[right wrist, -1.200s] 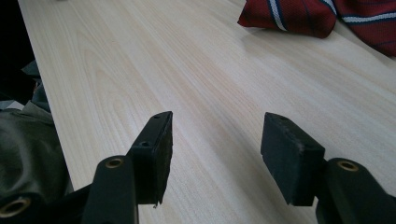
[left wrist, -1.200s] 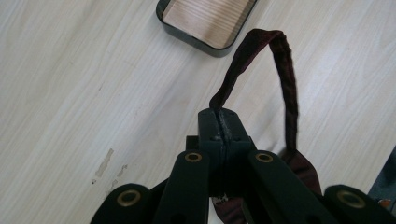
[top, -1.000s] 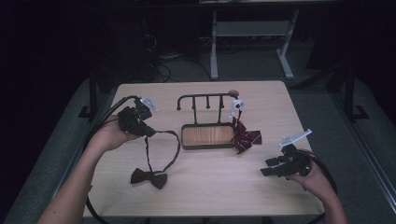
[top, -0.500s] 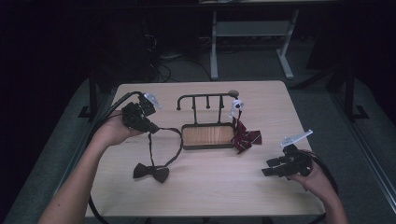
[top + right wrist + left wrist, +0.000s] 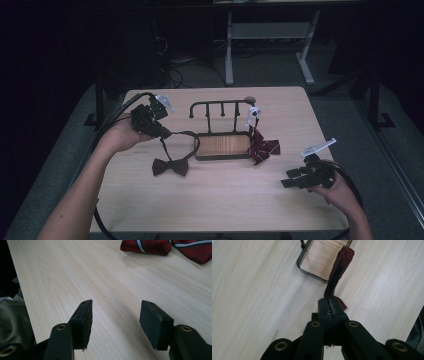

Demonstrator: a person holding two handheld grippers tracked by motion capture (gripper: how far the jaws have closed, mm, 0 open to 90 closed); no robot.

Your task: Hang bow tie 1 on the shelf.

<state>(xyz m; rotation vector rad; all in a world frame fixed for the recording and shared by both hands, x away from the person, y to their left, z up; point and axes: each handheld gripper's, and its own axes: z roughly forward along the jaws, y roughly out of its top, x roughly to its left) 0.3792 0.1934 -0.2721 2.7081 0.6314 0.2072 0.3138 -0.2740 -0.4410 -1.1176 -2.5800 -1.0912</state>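
- My left gripper (image 5: 165,133), over the table's left side, is clenched on the neck strap (image 5: 336,275) of a dark bow tie (image 5: 170,167); the bow itself lies on the wooden table (image 5: 220,200) just below and right of my hand.
- The strap loops rightward against a small black rack with a wooden base (image 5: 222,145).
- A red striped bow tie (image 5: 262,148) sits at the rack's right end, touching it.
- My right gripper (image 5: 292,179) hovers near the table's right edge, jaws apart, holding nothing.
- Risk, as I judge it: pulling the strap could snag the rack and drag it, or the thin strap could slip free.
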